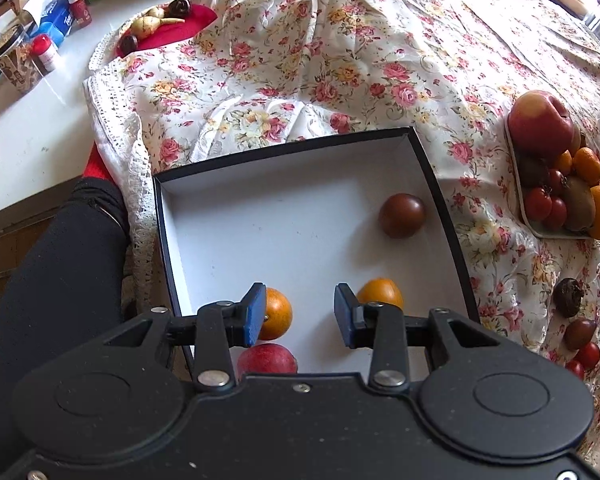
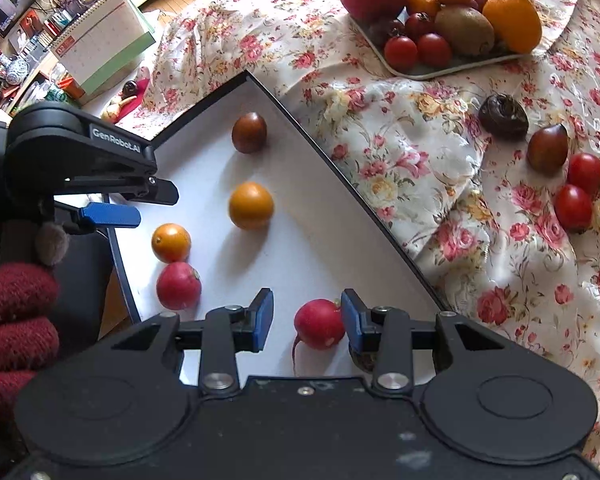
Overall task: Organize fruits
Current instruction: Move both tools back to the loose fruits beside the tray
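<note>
We have part of the sorting done: the box (image 2: 340, 216) holds a brown tomato (image 2: 249, 133), two orange fruits (image 2: 251, 205), a radish (image 2: 178, 285) and a second radish (image 2: 319, 324) that lies between the parted jaws of our right gripper (image 2: 306, 316), unheld as far as we can see. Our left gripper (image 1: 300, 316) hangs released and empty over the box, while the tray (image 2: 420, 70) is piled with fruit and loose tomatoes (image 2: 586, 172) wait on the cloth (image 2: 420, 140). The only writing we can read is "GenRobot.AI" on the left gripper.
</note>
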